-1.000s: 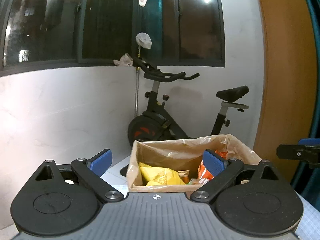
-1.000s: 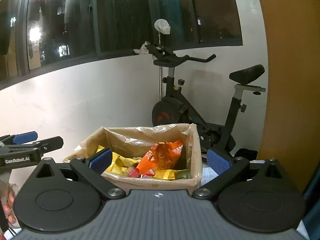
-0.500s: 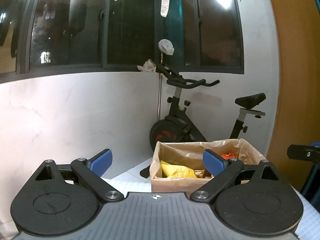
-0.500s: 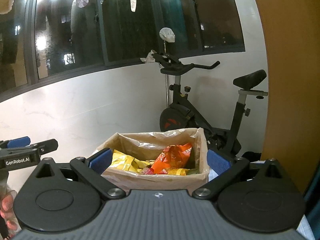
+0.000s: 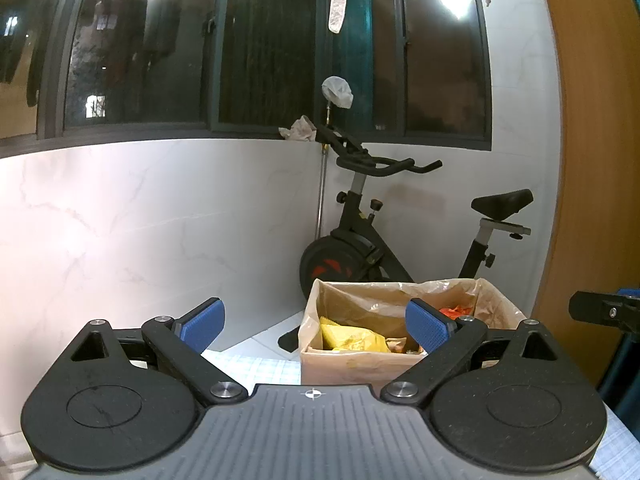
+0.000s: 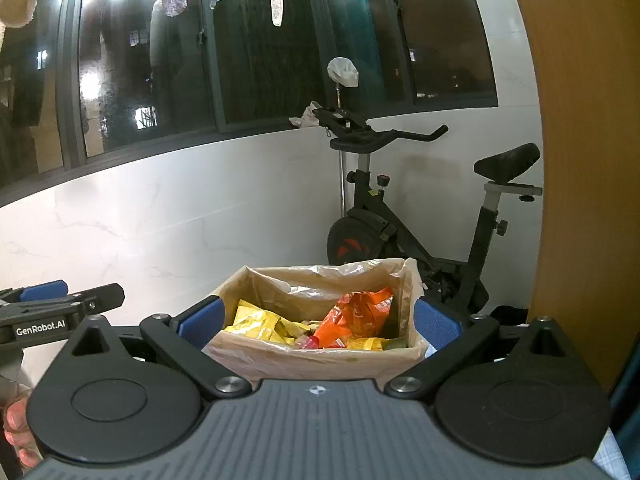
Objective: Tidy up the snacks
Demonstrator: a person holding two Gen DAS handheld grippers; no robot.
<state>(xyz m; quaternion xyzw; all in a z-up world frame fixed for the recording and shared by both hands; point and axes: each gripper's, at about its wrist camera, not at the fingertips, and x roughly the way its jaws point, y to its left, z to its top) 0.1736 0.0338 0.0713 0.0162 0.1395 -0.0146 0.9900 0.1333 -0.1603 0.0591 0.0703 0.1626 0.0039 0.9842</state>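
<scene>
I hold the left gripper (image 5: 314,326) level, its two blue pads spread wide apart with nothing between them. My right gripper (image 6: 318,322) is level too, jaws wide and empty. The two grippers are side by side, and my fingers (image 6: 16,428) show under the left one.

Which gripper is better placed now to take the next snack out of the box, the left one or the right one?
Probably the right gripper: the box sits centred between its open fingers, the orange packet straight ahead. The left gripper, also open, has the box off to its right.
</scene>
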